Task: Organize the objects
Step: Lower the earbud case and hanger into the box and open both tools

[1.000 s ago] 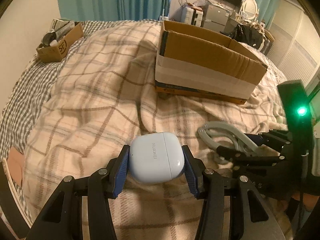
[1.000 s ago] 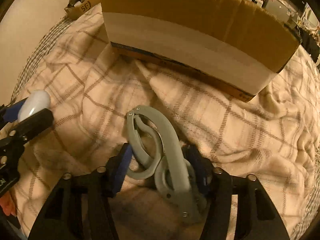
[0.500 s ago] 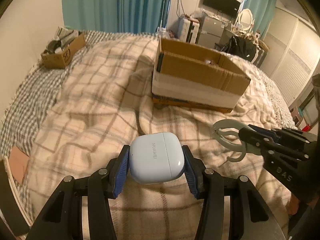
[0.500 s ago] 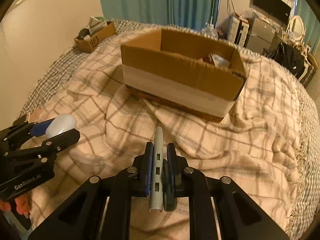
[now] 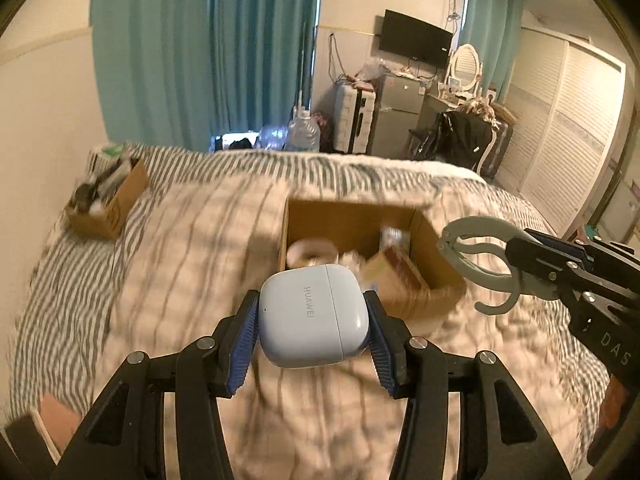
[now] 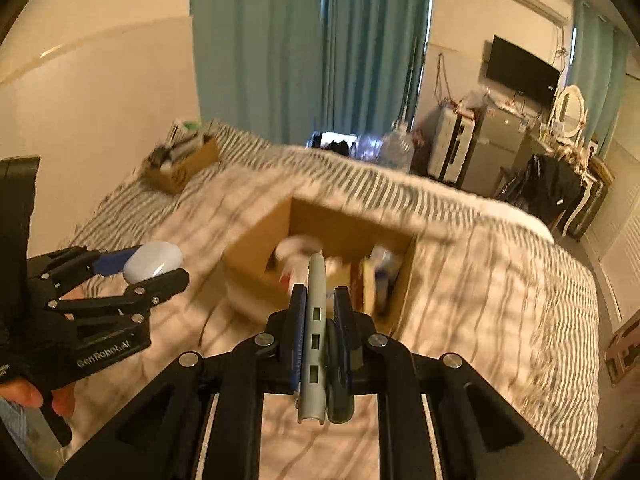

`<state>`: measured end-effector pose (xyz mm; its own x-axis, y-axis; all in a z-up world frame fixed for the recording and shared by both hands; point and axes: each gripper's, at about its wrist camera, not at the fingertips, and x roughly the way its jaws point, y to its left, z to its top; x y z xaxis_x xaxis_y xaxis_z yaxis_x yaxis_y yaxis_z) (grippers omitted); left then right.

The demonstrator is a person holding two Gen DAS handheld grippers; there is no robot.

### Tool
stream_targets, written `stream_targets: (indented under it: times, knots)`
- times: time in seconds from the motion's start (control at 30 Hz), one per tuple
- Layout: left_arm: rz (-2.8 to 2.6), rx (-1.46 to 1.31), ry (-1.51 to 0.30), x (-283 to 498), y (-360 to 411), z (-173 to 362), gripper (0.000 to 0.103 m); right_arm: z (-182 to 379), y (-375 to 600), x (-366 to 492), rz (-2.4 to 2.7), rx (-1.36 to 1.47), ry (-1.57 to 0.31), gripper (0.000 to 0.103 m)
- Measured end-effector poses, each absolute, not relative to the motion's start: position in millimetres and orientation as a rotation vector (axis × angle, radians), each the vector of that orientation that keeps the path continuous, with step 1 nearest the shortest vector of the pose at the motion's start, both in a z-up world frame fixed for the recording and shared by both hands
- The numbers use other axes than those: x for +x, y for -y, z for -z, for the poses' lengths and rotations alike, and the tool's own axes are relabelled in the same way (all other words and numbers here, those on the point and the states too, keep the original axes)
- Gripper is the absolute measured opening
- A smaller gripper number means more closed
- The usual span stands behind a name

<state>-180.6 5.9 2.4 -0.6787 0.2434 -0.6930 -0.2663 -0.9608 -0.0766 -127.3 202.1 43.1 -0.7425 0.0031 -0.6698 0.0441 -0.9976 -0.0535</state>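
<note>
My left gripper [image 5: 312, 320] is shut on a pale blue earbud case [image 5: 313, 315] marked HUAWEI, held in the air above the bed, just short of an open cardboard box [image 5: 436, 236]. My right gripper [image 6: 320, 308] is shut on a grey plastic hand grip tool [image 6: 314, 340], seen edge on, also raised and pointing at the box [image 6: 256, 252]. In the left wrist view the grey tool [image 5: 476, 268] hangs at the right beside the box. In the right wrist view the left gripper [image 6: 148, 268] with the case [image 6: 154, 266] is at the left. The box holds several blurred items.
The plaid blanket [image 5: 192, 272] covers the bed. A smaller cardboard box [image 5: 108, 208] of items sits at the far left of the bed. Teal curtains, suitcases, a fridge and a wardrobe stand beyond the bed.
Both grippers have risen and tilted up, moving toward the cardboard box with their objects. The right gripper shut on the grey tool and lifted it off the blanket.
</note>
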Motion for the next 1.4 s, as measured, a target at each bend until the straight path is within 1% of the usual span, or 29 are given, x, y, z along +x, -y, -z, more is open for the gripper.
stream_targets:
  times: [0.17, 0.3, 0.4, 0.5, 0.63, 0.7, 0.77, 0.87, 0.9, 0.93, 0.97, 1.03, 1.07, 1.13, 1.17, 1.2, 1.27, 1.33, 1.37, 1.4]
  knots:
    - [-2.646, -1.048, -0.081, -228, -27, -11, 0.052, -48, -215, -181, 2.939, 1.090, -0.088, 0.013]
    - [-2.639, -1.069, -0.111, -273, -41, 4, 0.052, -36, -232, -224, 2.944, 1.089, -0.006, 0.013]
    - [-2.626, -1.139, -0.133, -298, -50, 28, 0.052, -12, -247, -255, 2.949, 1.121, 0.079, 0.013]
    - [-2.597, -1.183, -0.171, -309, -57, 54, 0.052, 24, -258, -275, 2.918, 1.174, 0.178, 0.013]
    - [-2.535, -1.245, -0.228, -322, -68, 89, 0.052, 66, -262, -291, 2.910, 1.240, 0.202, 0.013]
    - [-2.521, -1.262, -0.247, -325, -71, 99, 0.052, 74, -263, -293, 2.912, 1.252, 0.220, 0.013]
    - [-2.505, -1.269, -0.218, -323, -70, 105, 0.052, 75, -262, -292, 2.912, 1.243, 0.224, 0.013]
    - [-2.472, -1.294, -0.205, -321, -69, 105, 0.055, 68, -259, -286, 2.923, 1.223, 0.214, 0.013]
    - [-2.480, -1.297, -0.218, -318, -68, 102, 0.060, 66, -259, -286, 2.923, 1.225, 0.211, 0.013]
    - [-2.495, -1.287, -0.233, -316, -68, 97, 0.067, 62, -259, -284, 2.930, 1.224, 0.204, 0.013]
    - [-2.513, -1.259, -0.241, -311, -67, 87, 0.071, 56, -258, -280, 2.943, 1.217, 0.196, 0.013]
    - [-2.558, -1.187, -0.235, -301, -60, 63, 0.081, 40, -259, -270, 2.974, 1.196, 0.191, 0.013]
    - [-2.573, -1.163, -0.227, -297, -58, 52, 0.083, 30, -261, -263, 2.990, 1.181, 0.191, 0.014]
    - [-2.596, -1.114, -0.209, -285, -51, 26, 0.083, 4, -262, -246, 3.032, 1.140, 0.173, 0.020]
    - [-2.607, -1.084, -0.212, -278, -48, 10, 0.083, -8, -262, -238, 3.044, 1.120, 0.160, 0.026]
    - [-2.622, -1.052, -0.218, -271, -46, -4, 0.083, -22, -263, -228, 3.061, 1.096, 0.147, 0.028]
    - [-2.663, -0.970, -0.226, -255, -41, -37, 0.084, -55, -262, -204, 3.098, 1.031, 0.115, 0.029]
    - [-2.700, -0.895, -0.209, -237, -34, -65, 0.096, -92, -257, -177, 3.140, 0.956, 0.056, 0.033]
    - [-2.722, -0.845, -0.190, -225, -30, -80, 0.098, -105, -255, -167, 3.158, 0.929, 0.034, 0.043]
    - [-2.735, -0.806, -0.174, -216, -27, -91, 0.099, -119, -253, -155, 3.178, 0.897, 0.008, 0.057]
